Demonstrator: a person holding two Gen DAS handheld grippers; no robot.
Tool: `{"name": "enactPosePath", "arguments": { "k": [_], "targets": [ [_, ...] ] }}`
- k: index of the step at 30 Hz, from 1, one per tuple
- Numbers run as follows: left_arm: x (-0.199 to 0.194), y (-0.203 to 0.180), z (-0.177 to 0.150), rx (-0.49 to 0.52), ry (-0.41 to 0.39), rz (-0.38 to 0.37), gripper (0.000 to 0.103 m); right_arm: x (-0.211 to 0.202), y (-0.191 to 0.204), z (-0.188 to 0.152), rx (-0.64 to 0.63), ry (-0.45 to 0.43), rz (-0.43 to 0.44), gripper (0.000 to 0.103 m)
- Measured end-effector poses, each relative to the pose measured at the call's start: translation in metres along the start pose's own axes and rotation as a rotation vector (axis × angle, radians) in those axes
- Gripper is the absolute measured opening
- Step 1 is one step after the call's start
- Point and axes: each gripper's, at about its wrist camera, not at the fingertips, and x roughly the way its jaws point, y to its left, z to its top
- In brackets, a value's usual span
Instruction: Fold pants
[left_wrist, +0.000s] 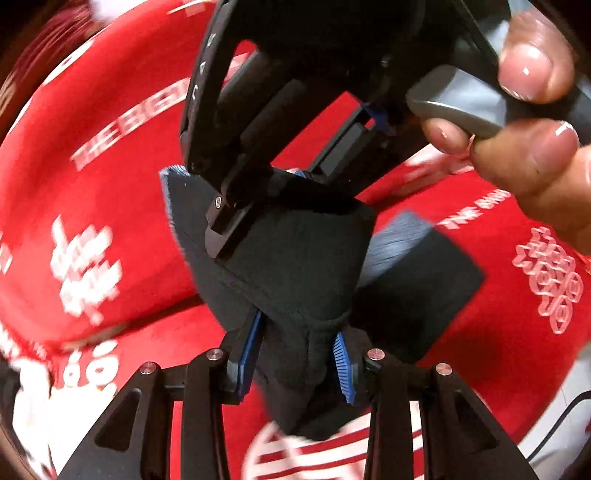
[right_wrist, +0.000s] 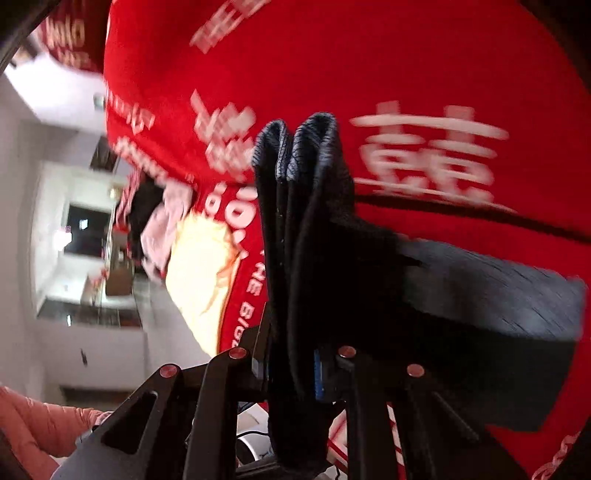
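Black pants (left_wrist: 295, 258), bunched, held up above the red cloth (left_wrist: 92, 184) with white lettering; one dark part trails down onto the cloth at the right. Left gripper (left_wrist: 295, 358): blue-padded fingers (left_wrist: 341, 365) pinched on a thick wad of the fabric. Right gripper (left_wrist: 236, 206) enters from above in the left wrist view, its fingers clamped on the upper edge of the same bundle (a bare hand (left_wrist: 535, 122) squeezes its grey trigger). Right wrist view: folded layers (right_wrist: 306, 221) stand upright between the closed fingers (right_wrist: 319, 376), a broad flap spreading off to the right. Heavy motion blur throughout.
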Motion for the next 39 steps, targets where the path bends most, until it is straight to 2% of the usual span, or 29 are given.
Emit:
{"name": "enactPosePath", "arguments": {
  "k": [2, 7, 11, 13, 14, 15, 17, 20, 24, 26, 29, 31, 34, 39],
  "targets": [
    [0.006, -0.038, 0.012, 0.072, 0.001, -0.020, 0.037, -0.031, -0.031, -0.017, 0.048, -0.045, -0.002, 0.018],
    [0.038, -0.114, 0.022, 0.217, 0.037, -0.040, 0.037, -0.063, -0.108, -0.046, 0.152, -0.090, -0.036, 0.017],
    [0.082, -0.150, 0.020, 0.249, 0.129, -0.055, 0.037, -0.045, -0.178, -0.057, 0.233, -0.078, -0.082, 0.017],
    [0.096, -0.155, 0.017, 0.254, 0.170, -0.046, 0.038, -0.037, -0.201, -0.062, 0.254, -0.064, -0.092, 0.019],
    [0.100, -0.156, 0.015, 0.256, 0.186, -0.041, 0.049, -0.030, -0.210, -0.064, 0.260, -0.056, -0.094, 0.021],
    [0.102, -0.155, 0.014, 0.250, 0.201, -0.057, 0.067, -0.026, -0.214, -0.065, 0.264, -0.055, -0.095, 0.025],
    [0.101, -0.152, 0.010, 0.229, 0.221, -0.086, 0.076, -0.025, -0.213, -0.068, 0.268, -0.061, -0.110, 0.031],
    [0.091, -0.140, 0.007, 0.218, 0.240, -0.096, 0.076, -0.033, -0.211, -0.073, 0.268, -0.062, -0.151, 0.034],
    [0.071, -0.102, 0.009, 0.106, 0.249, -0.116, 0.076, -0.054, -0.203, -0.086, 0.257, -0.065, -0.312, 0.034],
    [0.067, -0.080, 0.010, 0.039, 0.270, -0.094, 0.076, -0.063, -0.200, -0.094, 0.261, -0.075, -0.350, 0.034],
    [0.069, -0.048, 0.007, -0.034, 0.306, -0.018, 0.076, -0.079, -0.185, -0.108, 0.265, -0.138, -0.423, 0.032],
    [0.073, -0.034, 0.003, -0.067, 0.328, 0.029, 0.076, -0.087, -0.176, -0.114, 0.266, -0.185, -0.416, 0.031],
    [0.090, -0.009, -0.008, -0.133, 0.396, 0.072, 0.076, -0.084, -0.159, -0.113, 0.245, -0.198, -0.398, 0.031],
    [0.108, 0.013, -0.033, -0.314, 0.523, 0.011, 0.076, -0.049, -0.139, -0.109, 0.152, -0.115, -0.461, 0.031]
  ]
}}
